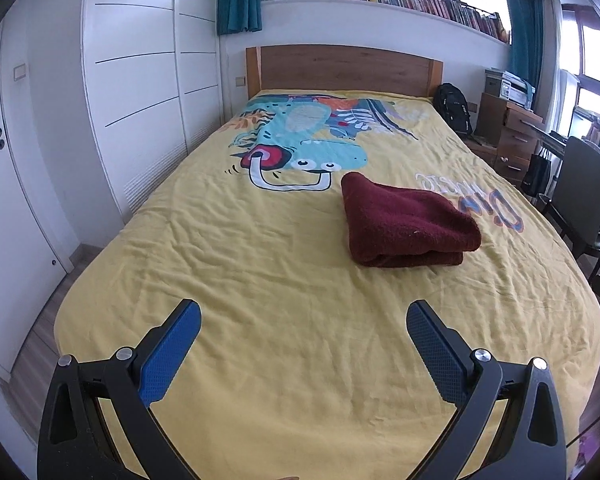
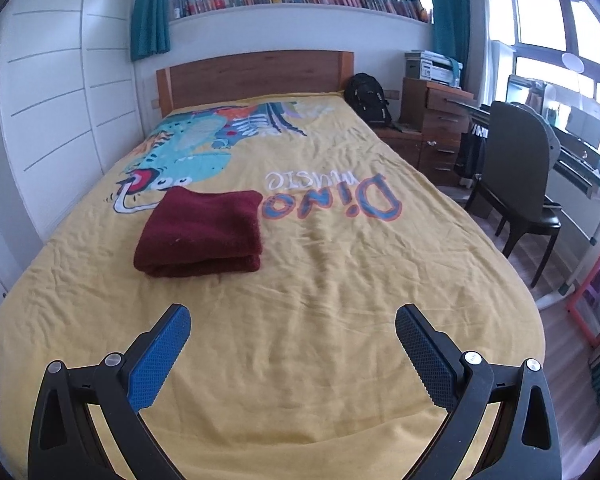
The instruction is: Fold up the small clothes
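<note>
A dark red garment point(image 1: 406, 222) lies folded in a thick rectangular stack on the yellow bed cover point(image 1: 260, 264), right of centre in the left wrist view. It also shows in the right wrist view point(image 2: 202, 236), left of centre. My left gripper point(image 1: 303, 312) is open and empty, held above the near part of the bed, well short of the garment. My right gripper point(image 2: 292, 316) is open and empty too, above the near part of the bed point(image 2: 340, 264), with the garment ahead and to its left.
The cover bears a dinosaur print point(image 1: 300, 136) and lettering point(image 2: 340, 196). A wooden headboard point(image 1: 344, 68) is at the far end, white wardrobes point(image 1: 140, 80) on the left. A black backpack point(image 2: 368, 94), drawers point(image 2: 440, 128), a dark chair point(image 2: 516, 184) and a desk stand on the right.
</note>
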The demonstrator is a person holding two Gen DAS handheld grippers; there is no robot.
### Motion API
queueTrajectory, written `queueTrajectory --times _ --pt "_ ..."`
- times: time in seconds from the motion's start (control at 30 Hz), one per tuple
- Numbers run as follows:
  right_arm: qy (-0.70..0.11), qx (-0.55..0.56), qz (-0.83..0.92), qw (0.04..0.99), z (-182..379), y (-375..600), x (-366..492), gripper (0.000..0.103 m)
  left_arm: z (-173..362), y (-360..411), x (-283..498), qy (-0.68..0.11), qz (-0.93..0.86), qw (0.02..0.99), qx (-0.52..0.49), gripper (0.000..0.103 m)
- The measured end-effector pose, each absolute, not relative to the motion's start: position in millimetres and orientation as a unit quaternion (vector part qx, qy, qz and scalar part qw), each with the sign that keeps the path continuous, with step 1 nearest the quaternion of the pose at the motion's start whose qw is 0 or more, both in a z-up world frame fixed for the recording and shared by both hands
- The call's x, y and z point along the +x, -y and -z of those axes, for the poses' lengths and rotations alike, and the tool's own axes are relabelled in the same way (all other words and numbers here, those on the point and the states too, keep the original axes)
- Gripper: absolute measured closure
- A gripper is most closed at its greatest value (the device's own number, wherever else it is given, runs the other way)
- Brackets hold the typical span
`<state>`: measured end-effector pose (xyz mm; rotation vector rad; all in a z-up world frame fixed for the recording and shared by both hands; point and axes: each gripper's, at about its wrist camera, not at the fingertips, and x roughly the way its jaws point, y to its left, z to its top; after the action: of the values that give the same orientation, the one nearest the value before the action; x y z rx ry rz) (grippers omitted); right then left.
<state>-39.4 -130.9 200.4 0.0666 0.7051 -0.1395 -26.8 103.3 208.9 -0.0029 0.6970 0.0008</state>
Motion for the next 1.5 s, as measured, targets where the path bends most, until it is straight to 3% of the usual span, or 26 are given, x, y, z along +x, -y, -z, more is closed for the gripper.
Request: queueTrajectory --times 1.5 --pt "-0.366 0.022 0.072 0.928 -168.8 128.3 -26.0 0.001 -180.5 -88.0 -7.3 -0.364 0.015 0.931 0.013 0.001"
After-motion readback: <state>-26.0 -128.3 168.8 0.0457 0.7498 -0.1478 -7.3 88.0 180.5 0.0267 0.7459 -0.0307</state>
